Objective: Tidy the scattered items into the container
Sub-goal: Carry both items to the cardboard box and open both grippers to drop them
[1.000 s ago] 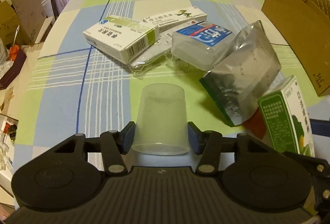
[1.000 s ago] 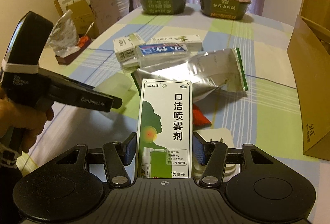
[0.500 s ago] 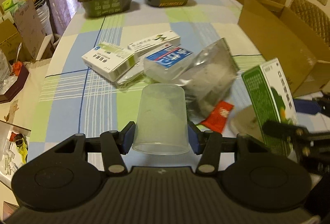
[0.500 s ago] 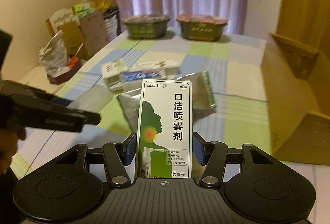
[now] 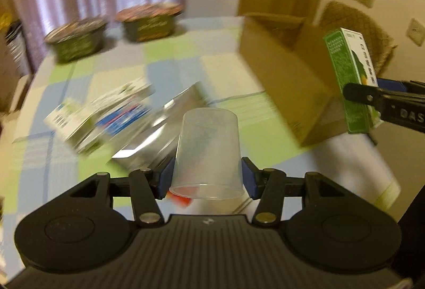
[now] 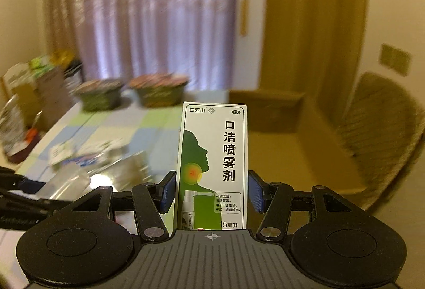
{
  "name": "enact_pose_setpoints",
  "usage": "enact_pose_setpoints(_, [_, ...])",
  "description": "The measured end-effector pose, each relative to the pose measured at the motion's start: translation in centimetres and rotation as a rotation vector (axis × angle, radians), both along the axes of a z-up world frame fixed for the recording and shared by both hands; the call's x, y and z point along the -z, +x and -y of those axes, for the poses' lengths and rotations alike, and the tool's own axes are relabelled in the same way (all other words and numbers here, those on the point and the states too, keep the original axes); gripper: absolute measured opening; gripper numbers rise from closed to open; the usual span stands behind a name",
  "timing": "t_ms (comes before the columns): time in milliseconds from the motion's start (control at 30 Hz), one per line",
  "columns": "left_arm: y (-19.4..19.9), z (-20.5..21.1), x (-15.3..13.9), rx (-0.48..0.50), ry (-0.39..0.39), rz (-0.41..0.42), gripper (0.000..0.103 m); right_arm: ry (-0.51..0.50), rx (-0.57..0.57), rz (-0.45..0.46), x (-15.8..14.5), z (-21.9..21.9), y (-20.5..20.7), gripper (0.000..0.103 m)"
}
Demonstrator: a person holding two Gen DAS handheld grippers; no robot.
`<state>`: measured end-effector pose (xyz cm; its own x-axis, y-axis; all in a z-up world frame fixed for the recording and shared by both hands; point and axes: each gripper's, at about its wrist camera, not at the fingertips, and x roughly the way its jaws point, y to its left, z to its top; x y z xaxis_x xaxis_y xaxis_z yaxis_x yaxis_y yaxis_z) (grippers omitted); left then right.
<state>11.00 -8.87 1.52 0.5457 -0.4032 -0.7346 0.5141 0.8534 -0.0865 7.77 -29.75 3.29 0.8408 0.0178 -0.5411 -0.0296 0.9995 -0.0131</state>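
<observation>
My left gripper [image 5: 207,178] is shut on a clear plastic cup [image 5: 208,148], held upside down above the table. My right gripper [image 6: 212,194] is shut on a green and white spray box [image 6: 213,166], held upright; the left wrist view shows that box [image 5: 350,81] raised beside the open cardboard box [image 5: 287,76] at the right. In the right wrist view the cardboard box [image 6: 289,145] lies just ahead and to the right. A silver foil pouch [image 5: 162,129], white medicine boxes [image 5: 87,113] and a red sachet [image 5: 182,200] lie on the checked tablecloth [image 5: 172,60].
Two dark green food bowls [image 5: 111,31] stand at the table's far end before purple curtains. A wicker chair [image 6: 382,134] sits right of the cardboard box. Clutter [image 6: 32,92] is stacked off the table's left edge. The scene is motion-blurred.
Both grippers have risen and swung right toward the cardboard box, each keeping its item. The spray box now sits higher, level with the box's rim.
</observation>
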Motion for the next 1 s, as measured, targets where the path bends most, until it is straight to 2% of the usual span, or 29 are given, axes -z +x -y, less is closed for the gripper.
enact_pose_setpoints(267, [2.1, 9.9, -2.6, 0.122, -0.074, 0.066, 0.048, -0.009, 0.129, 0.074, -0.9, 7.5, 3.2, 0.058])
enact_pose_setpoints(467, [4.2, 15.5, -2.7, 0.161, -0.13, 0.073, 0.048, 0.061, 0.21, 0.08, -0.2, 11.3, 4.2, 0.058])
enact_pose_setpoints(700, [5.7, 19.4, -1.6, 0.188, -0.163, 0.062, 0.048, 0.086, 0.21, 0.058, 0.7, 12.6, 5.0, 0.058])
enact_pose_setpoints(933, [6.2, 20.3, -0.5, 0.186, -0.178, 0.05, 0.048, 0.105, 0.215, 0.048, 1.2, 13.3, 5.6, 0.058])
enact_pose_setpoints(1000, [6.2, 20.4, -0.4, 0.173, -0.174, 0.058, 0.062, 0.111, 0.22, 0.046, 1.3, 13.6, 5.6, 0.058])
